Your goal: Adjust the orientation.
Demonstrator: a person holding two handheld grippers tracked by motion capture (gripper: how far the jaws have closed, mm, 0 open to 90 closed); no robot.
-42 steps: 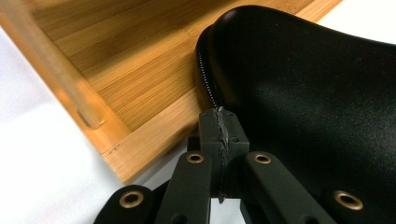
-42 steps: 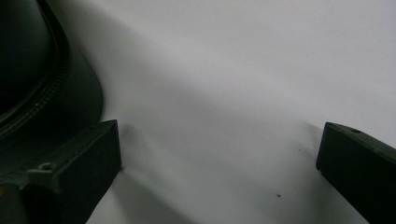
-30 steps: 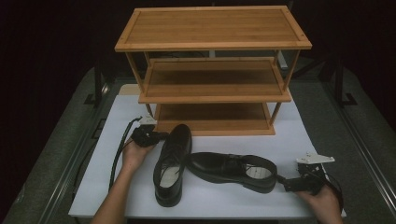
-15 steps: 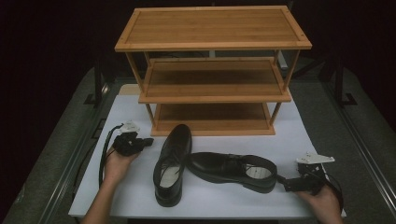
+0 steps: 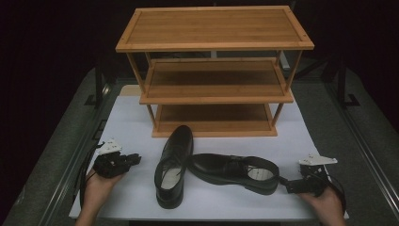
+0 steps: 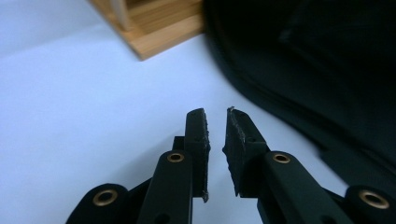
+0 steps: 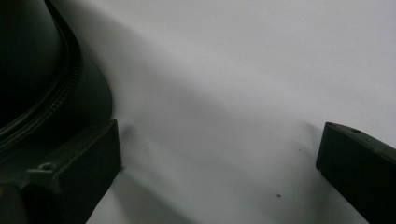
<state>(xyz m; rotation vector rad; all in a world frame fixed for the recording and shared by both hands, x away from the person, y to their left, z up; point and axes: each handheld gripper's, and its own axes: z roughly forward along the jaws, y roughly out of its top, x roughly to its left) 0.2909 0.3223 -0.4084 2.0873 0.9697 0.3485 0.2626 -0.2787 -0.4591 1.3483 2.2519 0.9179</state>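
Two black leather shoes lie on the white mat [image 5: 127, 127]. One shoe [image 5: 174, 165] stands upright with its toe toward the rack. The other shoe [image 5: 233, 172] lies across the mat, heel to the right. My left gripper [image 5: 137, 159] hovers left of the upright shoe, apart from it. Its jaws have just been opening. In the left gripper view the left gripper [image 6: 217, 112] shows a narrow gap holding nothing, with the shoe [image 6: 303, 70] at the right. My right gripper [image 5: 284, 184] sits at the second shoe's heel. The right gripper [image 7: 219, 135] is wide open over bare mat, one jaw beside the heel [image 7: 42, 70].
A three-tier bamboo shoe rack [image 5: 214, 47] stands at the back of the mat, its shelves bare; its bottom corner [image 6: 154, 32] appears in the left gripper view. Dark table rails run along both sides. A black cable trails from each gripper.
My left hand has drawn its gripper away from the upright shoe's side, leftward and toward the table's near edge. Both shoes and the right gripper have stayed in place.
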